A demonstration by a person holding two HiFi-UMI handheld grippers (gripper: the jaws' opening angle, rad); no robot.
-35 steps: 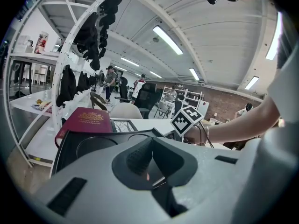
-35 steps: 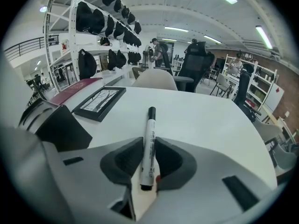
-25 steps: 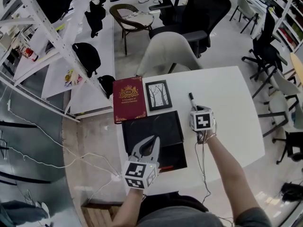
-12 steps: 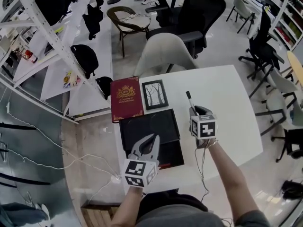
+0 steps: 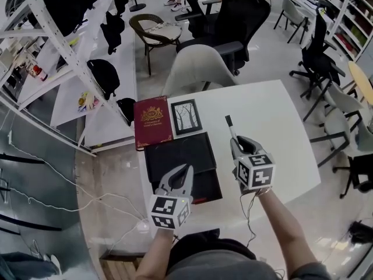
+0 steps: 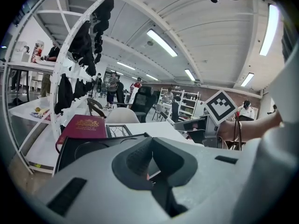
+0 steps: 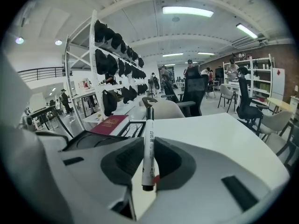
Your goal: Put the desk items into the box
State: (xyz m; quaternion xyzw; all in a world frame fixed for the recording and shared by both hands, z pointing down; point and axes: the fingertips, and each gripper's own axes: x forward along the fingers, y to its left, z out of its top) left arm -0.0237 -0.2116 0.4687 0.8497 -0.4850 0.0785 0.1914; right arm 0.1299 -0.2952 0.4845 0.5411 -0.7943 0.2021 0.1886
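1. Marker point(image 5: 228, 126) is pinched between the jaws of the right claw point(image 5: 235, 146). It sits over the white counter point(image 5: 274, 127), just right of the black box point(image 5: 175, 153), with its dark cap pointing to the far side.
2. Left claw point(image 5: 185, 175) hangs over the near part of the box, its jaws closed together with nothing between them.
3. Red book point(image 5: 152, 121) and framed picture point(image 5: 186, 116) lie side by side on the counter at the box's far edge, the book on the left.

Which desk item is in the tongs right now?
The marker, clamped in the right tongs; red book and framed picture lie flat on the table.
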